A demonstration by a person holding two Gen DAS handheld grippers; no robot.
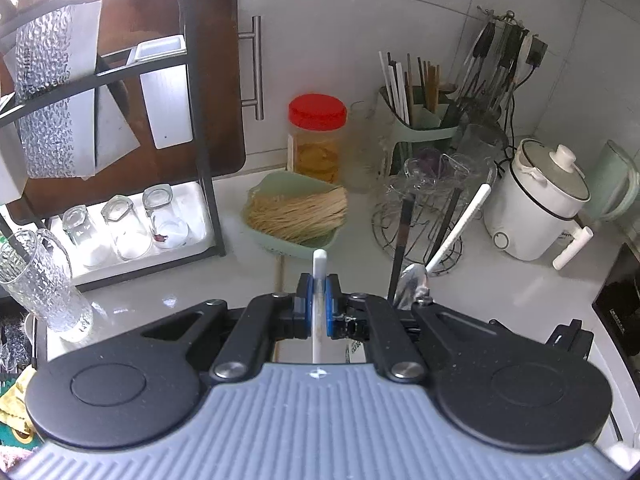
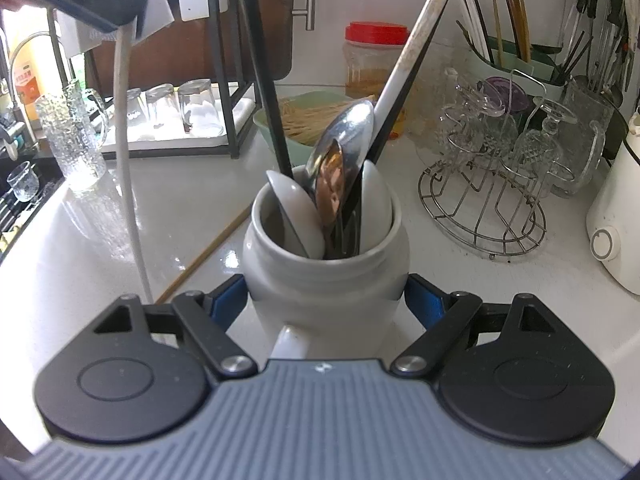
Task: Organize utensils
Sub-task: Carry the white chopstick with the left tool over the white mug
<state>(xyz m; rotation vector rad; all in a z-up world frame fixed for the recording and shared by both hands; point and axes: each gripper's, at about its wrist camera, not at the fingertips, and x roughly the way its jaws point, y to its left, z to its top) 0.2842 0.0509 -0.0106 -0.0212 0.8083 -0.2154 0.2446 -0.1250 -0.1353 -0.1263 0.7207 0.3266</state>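
Note:
My left gripper [image 1: 318, 304] is shut on a white chopstick [image 1: 319, 268] that sticks up between its blue pads; in the right wrist view the same chopstick [image 2: 124, 152] hangs down from that gripper [image 2: 100, 4] at upper left. My right gripper [image 2: 326, 304] is shut on a grey ceramic mug [image 2: 326, 276] standing on the white counter. The mug holds a steel spoon [image 2: 340, 164], grey ceramic spoons [image 2: 298, 216], black chopsticks [image 2: 272, 92] and a long white utensil [image 2: 416, 36]. A wooden chopstick [image 2: 208, 252] lies on the counter left of the mug.
A black rack with cleavers [image 1: 60, 92] and upturned glasses [image 1: 124, 228] stands left. A green bowl of sticks [image 1: 296, 212], a red-lidded jar [image 1: 318, 136], a wire glass stand [image 2: 488, 184], a green chopstick caddy [image 1: 416, 120] and a white cooker [image 1: 544, 200] crowd the back. A tall glass [image 2: 72, 140] stands by the sink.

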